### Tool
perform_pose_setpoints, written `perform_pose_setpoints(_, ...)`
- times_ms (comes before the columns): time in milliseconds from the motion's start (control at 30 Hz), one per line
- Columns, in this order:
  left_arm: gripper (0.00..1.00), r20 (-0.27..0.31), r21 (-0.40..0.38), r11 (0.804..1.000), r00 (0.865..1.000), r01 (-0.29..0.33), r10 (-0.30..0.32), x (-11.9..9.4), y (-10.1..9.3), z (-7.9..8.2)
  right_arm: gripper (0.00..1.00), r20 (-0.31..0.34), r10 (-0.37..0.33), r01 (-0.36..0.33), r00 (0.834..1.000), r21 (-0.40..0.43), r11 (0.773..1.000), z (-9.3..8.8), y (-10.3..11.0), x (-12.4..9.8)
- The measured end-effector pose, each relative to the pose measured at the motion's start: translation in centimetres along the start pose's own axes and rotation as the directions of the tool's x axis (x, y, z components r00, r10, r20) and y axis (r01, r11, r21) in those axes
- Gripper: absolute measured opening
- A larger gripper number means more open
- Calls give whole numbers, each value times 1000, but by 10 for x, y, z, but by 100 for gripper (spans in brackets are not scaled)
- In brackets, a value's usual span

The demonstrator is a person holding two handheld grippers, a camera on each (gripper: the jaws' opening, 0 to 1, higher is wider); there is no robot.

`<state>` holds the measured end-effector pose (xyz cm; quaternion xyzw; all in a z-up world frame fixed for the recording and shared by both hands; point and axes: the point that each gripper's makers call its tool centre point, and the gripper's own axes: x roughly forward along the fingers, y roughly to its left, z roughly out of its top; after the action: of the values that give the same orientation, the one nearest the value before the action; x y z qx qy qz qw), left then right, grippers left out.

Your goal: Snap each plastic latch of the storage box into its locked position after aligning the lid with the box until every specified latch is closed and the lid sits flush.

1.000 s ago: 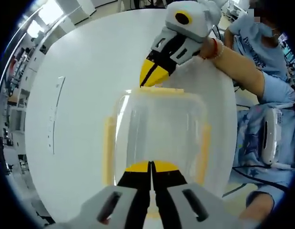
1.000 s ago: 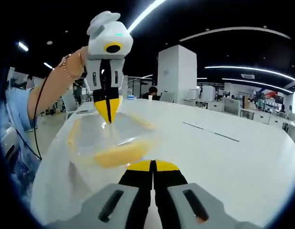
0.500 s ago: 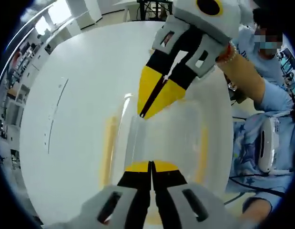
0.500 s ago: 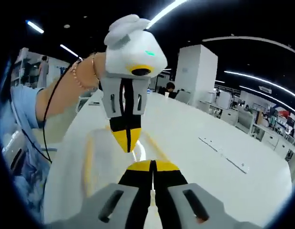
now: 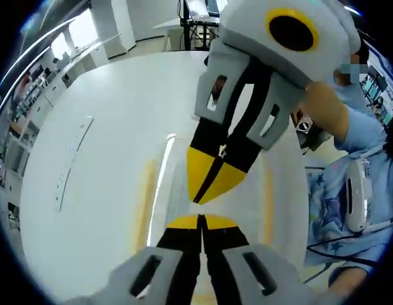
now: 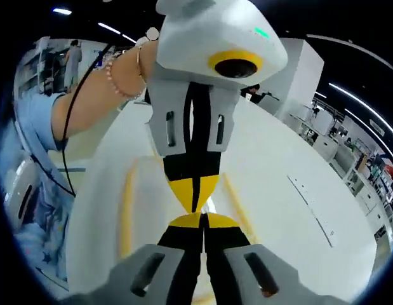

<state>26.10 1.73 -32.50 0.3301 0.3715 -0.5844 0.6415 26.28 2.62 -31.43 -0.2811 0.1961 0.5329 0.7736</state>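
In the left gripper view, the left gripper point(image 5: 200, 219) rises from the bottom edge with its two jaws pressed together, nothing between them. Its yellow tips sit over the near edge of the storage box point(image 5: 164, 190), a clear plastic container resting on the white table point(image 5: 107, 127). The lid of the box is transparent and blurred; whether it sits flush cannot be told. A yellow latch point(image 5: 143, 200) runs along the left side of the box, and a second yellow latch point(image 5: 268, 197) runs along the right side. Whether either latch is locked cannot be told.

The right gripper point(image 5: 209, 190) enters the same view from above, pointing down toward the box lid. Its jaws are together, and its tips hang just beside the tips of the left gripper. A hand point(image 5: 326, 111) holds it at the far right.

In the right gripper view, the right gripper point(image 6: 200, 219) rises from the bottom with jaws together and empty. The left gripper point(image 6: 195, 202) points down at it from above, tip nearly touching tip. A forearm with a bead bracelet point(image 6: 123, 79) leads off to the left. The box point(image 6: 145, 184) lies beneath both grippers, with yellow strips visible on each side.
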Motion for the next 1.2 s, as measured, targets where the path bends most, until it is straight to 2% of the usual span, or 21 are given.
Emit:
perform_pose_setpoints(33, 0, 18, -1, 1000, 1000, 6, -6, 0, 0, 0, 0, -15, 5, -5, 1000, -7, 1000, -1, 1, 1)
perform_pose_setpoints(133, 0, 67, -28, 999, 998, 14, -12, -2, 2, -1, 0, -121, -5, -2, 993, -56, 998, -11, 2, 5)
perform_pose_setpoints(167, 0, 84, -37, 999, 996, 7, -4, -3, 5, -3, 0, -109, -21, 14, 994, -62, 998, -8, 0, 8)
perform_pose_setpoints(200, 0, 127, -44, 999, 992, 13, -7, -5, 6, 0, 0, -117, -20, 11, 993, -77, 997, -6, 1, 7)
perform_pose_setpoints(233, 0, 118, -55, 998, 993, 2, 4, -9, 9, -9, 0, -120, -19, 9, 993, -88, 996, -4, 2, 9)
perform_pose_setpoints(300, 0, 142, -70, 998, 990, -1, 11, -15, 11, -17, 0, -136, -25, 9, 990, -112, 994, -3, 3, 11)
perform_pose_setpoints(400, 1, 181, -95, 996, 983, 0, 18, -23, 13, -28, 0, -209, -46, 9, 977, -174, 985, -4, 3, 11)
perform_pose_setpoints(467, 2, 222, -122, 993, 974, -10, 37, -27, 14, -32, 0, -230, -22, -16, 973, -159, 987, -1, 8, 12)
perform_pose_setpoints(533, 2, 278, -150, 989, 959, -3, 45, -27, 14, -31, 0, -235, 46, -72, 971, -103, 992, 2, 19, 13)
perform_pose_setpoints(600, 3, 299, -138, 990, 953, -15, 56, -28, 13, -32, 0, -265, 10, -48, 964, -135, 990, 1, 15, 13)
perform_pose_setpoints(667, 3, 320, -139, 989, 944, -40, 83, -31, 14, -37, 0, -302, -20, -46, 953, -209, 977, 1, 15, 13)
perform_pose_setpoints(800, 3, 342, -147, 983, 927, -106, 151, -40, 20, -53, 0, -327, -35, -37, 944, -213, 976, 1, 17, 14)
perform_pose_setpoints(933, 3, 399, -179, 977, 899, -116, 179, -51, 24, -67, 0, -332, -45, -28, 942, -213, 977, 0, 16, 13)
perform_pose_setpoints(967, 3, 440, -194, 975, 879, -110, 186, -53, 25, -68, 0, -334, -47, -26, 942, -210, 977, -1, 16, 13)
perform_pose_setpoints(1033, 2, 493, -212, 975, 853, -72, 170, -54, 22, -68, 0, -335, -46, -25, 941, -204, 979, -1, 15, 13)
perform_pose_setpoints(1100, 2, 527, -207, 976, 832, -73, 174, -56, 22, -71, 0, -339, -50, -22, 939, -204, 979, -2, 16, 13)
perform_pose_setpoints(1133, 2, 530, -209, 975, 830, -73, 175, -56, 22, -73, 0, -341, -52, -20, 939, -207, 978, -2, 16, 13)
perform_pose_setpoints(1167, 2, 520, -210, 975, 837, -69, 171, -56, 21, -77, 0, -343, -56, -18, 938, -209, 978, -2, 16, 12)
perform_pose_setpoints(1200, 2, 559, -244, 968, 808, -52, 185, -60, 20, -74, 0, -346, -63, -13, 936, -216, 976, -2, 16, 13)
